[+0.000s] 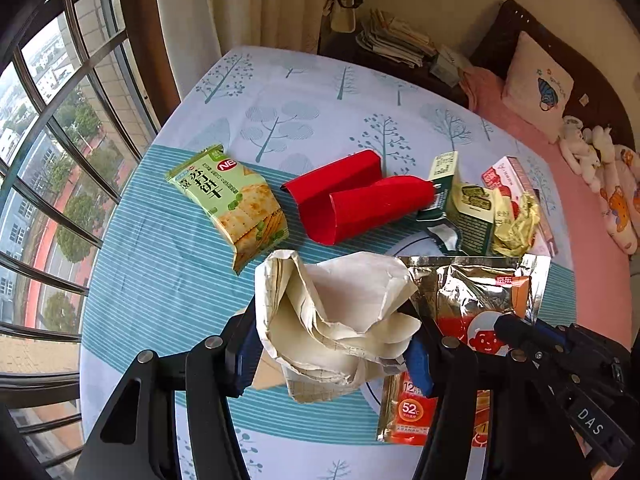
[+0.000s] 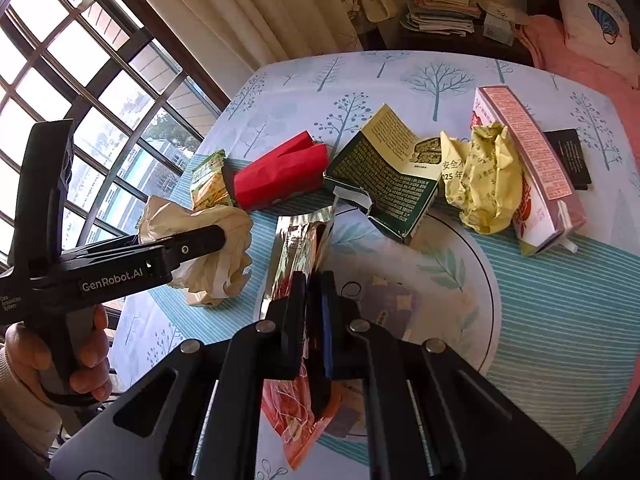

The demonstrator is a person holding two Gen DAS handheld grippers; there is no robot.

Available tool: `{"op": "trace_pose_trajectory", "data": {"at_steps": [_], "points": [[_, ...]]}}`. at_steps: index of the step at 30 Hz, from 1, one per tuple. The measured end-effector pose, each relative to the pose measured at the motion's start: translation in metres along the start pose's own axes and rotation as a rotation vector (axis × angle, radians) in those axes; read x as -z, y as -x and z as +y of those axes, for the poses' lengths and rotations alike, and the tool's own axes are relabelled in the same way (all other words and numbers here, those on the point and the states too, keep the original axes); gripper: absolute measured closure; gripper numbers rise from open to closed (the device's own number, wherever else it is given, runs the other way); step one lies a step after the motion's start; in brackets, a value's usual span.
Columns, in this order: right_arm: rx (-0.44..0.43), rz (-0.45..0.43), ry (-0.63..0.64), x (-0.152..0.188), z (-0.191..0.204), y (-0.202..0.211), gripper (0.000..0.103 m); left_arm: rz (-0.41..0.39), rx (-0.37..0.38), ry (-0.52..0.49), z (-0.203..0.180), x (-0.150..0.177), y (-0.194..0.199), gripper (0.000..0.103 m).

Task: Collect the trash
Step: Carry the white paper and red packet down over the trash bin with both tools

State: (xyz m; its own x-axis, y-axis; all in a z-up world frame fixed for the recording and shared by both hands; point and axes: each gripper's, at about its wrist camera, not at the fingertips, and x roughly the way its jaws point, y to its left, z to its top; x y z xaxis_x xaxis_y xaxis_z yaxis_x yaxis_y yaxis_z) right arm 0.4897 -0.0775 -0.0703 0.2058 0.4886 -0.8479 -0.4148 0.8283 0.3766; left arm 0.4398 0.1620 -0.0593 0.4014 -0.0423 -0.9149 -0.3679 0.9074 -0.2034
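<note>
A crumpled cream paper (image 1: 344, 292) sits between the pads of my left gripper (image 1: 330, 320), which is shut on it and holds it just above the table. From the right wrist view the same paper (image 2: 208, 276) bulges around the left gripper (image 2: 216, 248), held by a hand (image 2: 84, 360). My right gripper (image 2: 312, 292) is shut on a silver and orange foil pouch (image 2: 300, 240), pinching its near end. In the left wrist view that pouch (image 1: 472, 292) hangs from the right gripper (image 1: 508, 326).
On the tree-print tablecloth (image 1: 160, 280) lie a green cracker packet (image 1: 232, 204), a folded red paper (image 1: 352, 200), a torn green box (image 1: 460, 208), a yellow wrapper (image 1: 514, 224), a pink carton (image 2: 528, 168) and a black card (image 2: 568, 158). Window left, pink bed right.
</note>
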Motion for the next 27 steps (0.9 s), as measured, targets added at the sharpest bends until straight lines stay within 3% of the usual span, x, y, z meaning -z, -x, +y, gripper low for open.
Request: {"op": "trace_pose_trajectory", "data": {"at_steps": [6,11,20,27], "points": [[0.031,-0.054,-0.005,0.027,0.023,0.054,0.098,-0.046,0.056,-0.07,-0.006,0.037,0.066,0.043],[0.067,-0.116,-0.026,0.072,0.053,0.104,0.099,-0.077,0.12,-0.144,-0.002,0.087,0.126,0.043],[0.156,-0.203,-0.093,0.208,0.134,0.174,0.099,-0.092,0.213,-0.335,0.025,0.217,0.221,0.043],[0.221,-0.174,-0.168,0.33,0.191,0.18,0.099,-0.067,0.243,-0.454,0.059,0.33,0.253,0.043]]}}
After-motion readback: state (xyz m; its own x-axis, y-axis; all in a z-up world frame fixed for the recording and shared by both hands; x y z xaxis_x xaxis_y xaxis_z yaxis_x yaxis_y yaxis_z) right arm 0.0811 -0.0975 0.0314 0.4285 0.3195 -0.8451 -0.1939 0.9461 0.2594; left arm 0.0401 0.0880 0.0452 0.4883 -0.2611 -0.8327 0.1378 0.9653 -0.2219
